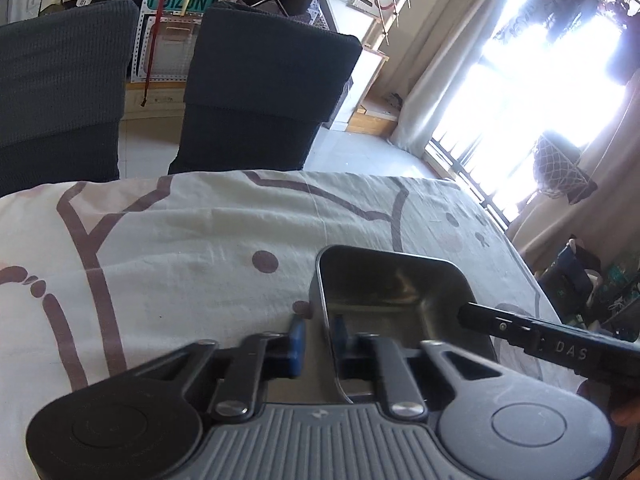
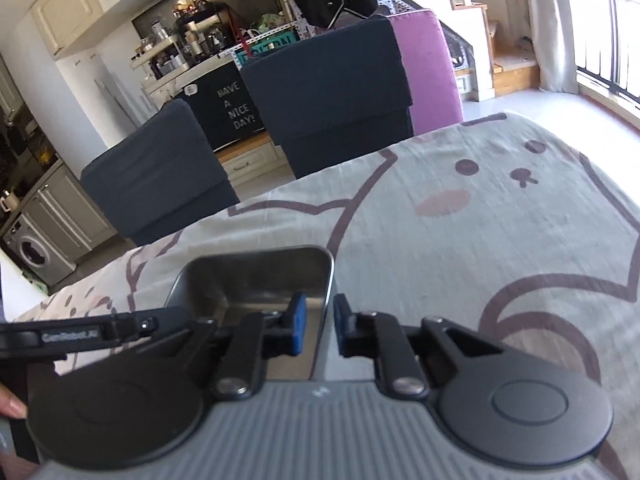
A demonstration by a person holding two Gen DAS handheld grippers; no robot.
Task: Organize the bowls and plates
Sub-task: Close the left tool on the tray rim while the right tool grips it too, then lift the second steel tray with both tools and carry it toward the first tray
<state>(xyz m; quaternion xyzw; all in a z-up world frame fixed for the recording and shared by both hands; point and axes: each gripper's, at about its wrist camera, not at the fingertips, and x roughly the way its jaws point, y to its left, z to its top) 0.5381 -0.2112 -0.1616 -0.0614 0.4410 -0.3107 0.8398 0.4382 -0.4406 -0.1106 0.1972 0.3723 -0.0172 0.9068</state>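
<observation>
A rectangular steel tray (image 1: 384,292) sits on the table with the cartoon-print cloth (image 1: 180,248). My left gripper (image 1: 319,336) straddles the tray's left wall, one blue pad (image 1: 297,338) outside and one inside, with a gap left to the wall. My right gripper (image 2: 319,326) straddles the tray's right wall (image 2: 326,300) the same way, with small gaps at both pads. The tray (image 2: 256,280) looks empty inside. Each view shows the other gripper's finger reaching into the tray.
Two dark grey chairs (image 1: 260,92) stand at the far table edge, and a purple chair (image 2: 428,68) stands behind one. A bright window (image 1: 540,80) is at the right. The cloth (image 2: 500,220) lies bare around the tray.
</observation>
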